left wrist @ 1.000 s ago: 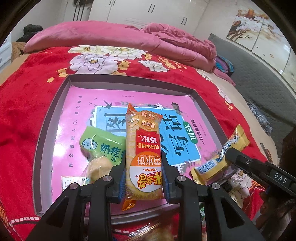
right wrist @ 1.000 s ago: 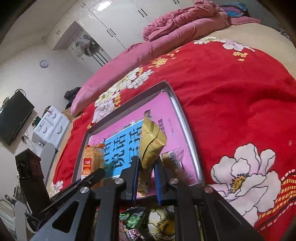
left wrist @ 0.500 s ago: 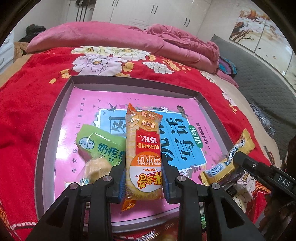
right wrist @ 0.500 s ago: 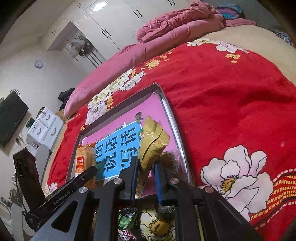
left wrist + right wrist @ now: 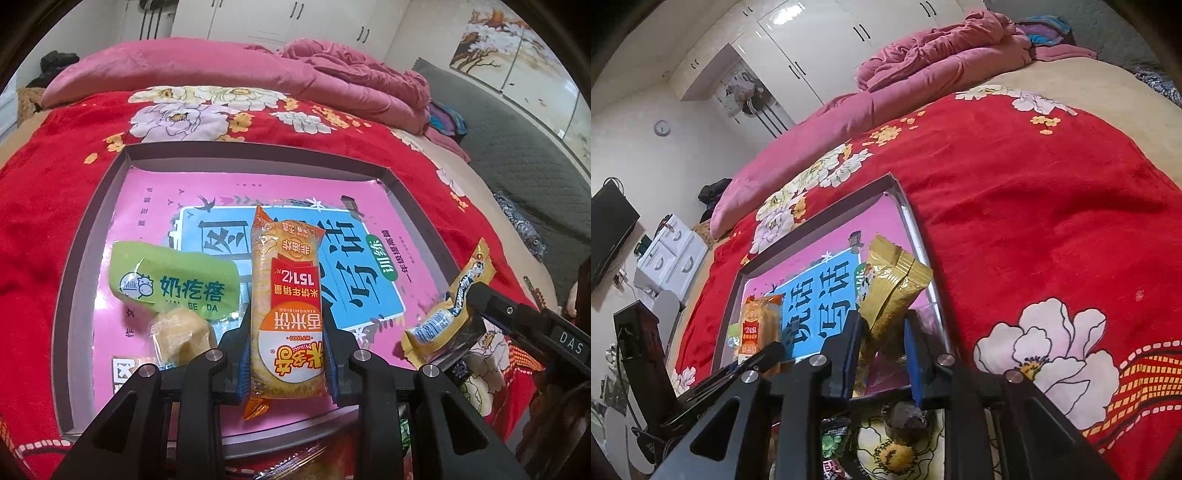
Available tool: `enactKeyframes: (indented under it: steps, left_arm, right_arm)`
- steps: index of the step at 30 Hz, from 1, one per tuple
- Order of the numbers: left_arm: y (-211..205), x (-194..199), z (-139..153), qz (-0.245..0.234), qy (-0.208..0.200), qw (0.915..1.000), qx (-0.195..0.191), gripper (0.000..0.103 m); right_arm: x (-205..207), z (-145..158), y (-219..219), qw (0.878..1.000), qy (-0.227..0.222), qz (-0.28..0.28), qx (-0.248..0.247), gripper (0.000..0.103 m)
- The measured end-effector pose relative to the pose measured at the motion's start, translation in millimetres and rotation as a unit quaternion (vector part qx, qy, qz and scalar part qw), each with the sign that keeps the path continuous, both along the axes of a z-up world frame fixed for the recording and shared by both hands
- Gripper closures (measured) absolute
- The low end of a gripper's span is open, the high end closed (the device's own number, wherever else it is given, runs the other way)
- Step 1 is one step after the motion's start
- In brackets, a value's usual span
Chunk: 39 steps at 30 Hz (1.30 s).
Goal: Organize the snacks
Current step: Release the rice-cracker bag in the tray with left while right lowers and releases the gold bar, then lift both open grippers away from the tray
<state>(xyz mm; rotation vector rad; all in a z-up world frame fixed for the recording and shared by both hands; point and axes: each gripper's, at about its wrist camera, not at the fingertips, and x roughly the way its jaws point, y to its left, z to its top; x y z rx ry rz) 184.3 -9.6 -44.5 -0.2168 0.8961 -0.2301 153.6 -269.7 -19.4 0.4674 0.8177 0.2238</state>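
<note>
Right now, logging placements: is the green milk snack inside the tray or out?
Inside. The green milk snack lies on the pink sheet within the tray rim.

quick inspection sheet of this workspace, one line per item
surface: red floral blanket on a bed; grey tray lined with a pink book cover
job's things: orange rice cracker pack over the tray; green milk snack packet lying in the tray; gold snack pouch at the tray's right edge
clutter: loose wrapped snacks on the blanket near the tray
grippers: left gripper shut on the cracker pack; right gripper opening, gold pouch between its jaws
cables: nothing seen
surroundings: pink quilt, white wardrobe, wall clock
</note>
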Motion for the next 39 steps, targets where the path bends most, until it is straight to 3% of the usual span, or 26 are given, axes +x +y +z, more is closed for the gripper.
enactKeyframes:
  steps: [7, 12, 19, 21, 31, 35, 39]
  left_arm:
    - [0, 0, 0, 0.0, 0.001, 1.0, 0.0, 0.07]
    - [0, -2, 1, 0.001, -0.002, 1.0, -0.002, 0.064]
    - [1, -3, 3, 0.003, -0.002, 1.0, -0.007, 0.059]
    - [2, -4, 5, 0.003, -0.005, 1.0, -0.008, 0.056]
    - [5, -9, 14, 0.004, -0.02, 0.9997, -0.013, 0.045]
    - [6, -13, 20, 0.004, -0.029, 0.9994, -0.015, 0.034]
    - [9, -16, 24, 0.008, -0.033, 0.9993, -0.016, 0.032]
  right_arm:
    - [-1, 1, -4, 1.0, -0.003, -0.006, -0.003, 0.077]
    - [-2, 3, -6, 1.0, -0.005, -0.007, -0.012, 0.07]
    - [-2, 6, -5, 1.0, -0.015, -0.003, -0.021, 0.068]
    - [-3, 9, -3, 0.999, -0.021, 0.0, -0.029, 0.061]
    - [-8, 23, 14, 0.996, -0.058, 0.03, -0.067, 0.055]
    - [-10, 27, 20, 0.994, -0.07, 0.045, -0.074, 0.05]
    - [-10, 27, 21, 0.993, -0.072, 0.046, -0.075, 0.049]
